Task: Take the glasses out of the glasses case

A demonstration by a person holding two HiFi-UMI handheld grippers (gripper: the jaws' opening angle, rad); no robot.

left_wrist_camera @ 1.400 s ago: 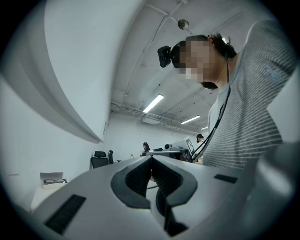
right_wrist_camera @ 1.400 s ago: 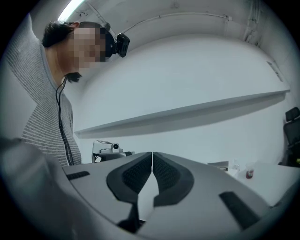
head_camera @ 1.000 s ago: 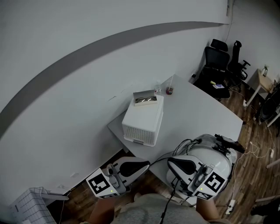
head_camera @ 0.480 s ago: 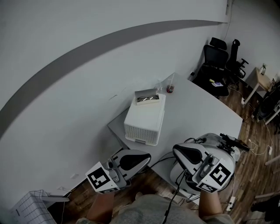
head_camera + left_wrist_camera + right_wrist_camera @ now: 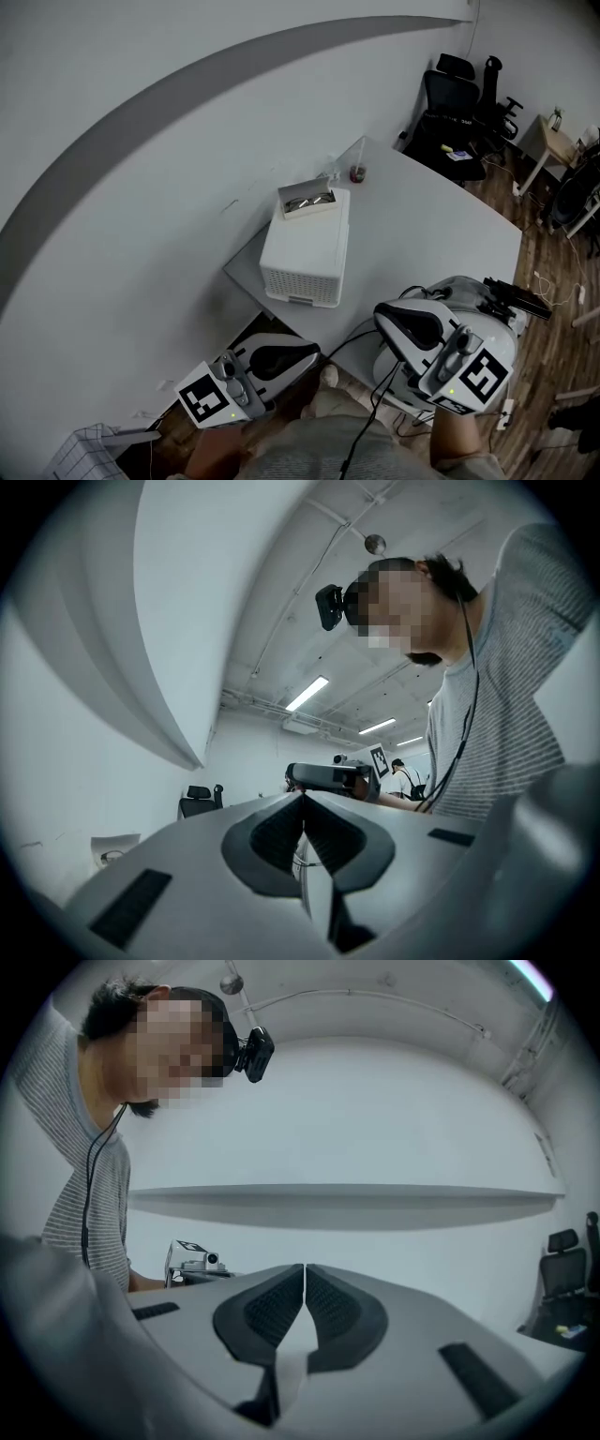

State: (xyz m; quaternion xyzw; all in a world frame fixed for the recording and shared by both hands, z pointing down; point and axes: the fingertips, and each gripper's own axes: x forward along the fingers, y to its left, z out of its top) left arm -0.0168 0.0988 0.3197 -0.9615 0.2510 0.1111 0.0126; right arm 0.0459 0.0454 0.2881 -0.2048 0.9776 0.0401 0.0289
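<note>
An open glasses case (image 5: 307, 201) with the glasses (image 5: 308, 202) lying in it sits on top of a white perforated box (image 5: 302, 255) at the far left of the grey table (image 5: 441, 234). The same case (image 5: 113, 848) shows small at the lower left of the left gripper view. My left gripper (image 5: 317, 350) hangs below the table's near corner, jaws shut and empty. My right gripper (image 5: 378, 314) is at the table's near edge, also shut on nothing. Both are well short of the case. Each gripper view shows its own jaws pressed together (image 5: 302, 797) (image 5: 305, 1267).
A small cup with a straw (image 5: 357, 174) stands behind the box. A white rounded device with cables (image 5: 473, 314) lies under my right gripper. Black office chairs (image 5: 450, 103) and a small side table (image 5: 553, 141) stand at the back right. A white basket (image 5: 89, 450) is on the wooden floor.
My right gripper has lifted and swung a little to the right. The left gripper has slid slightly to the left. Both stay shut. The case and box have not been touched.
</note>
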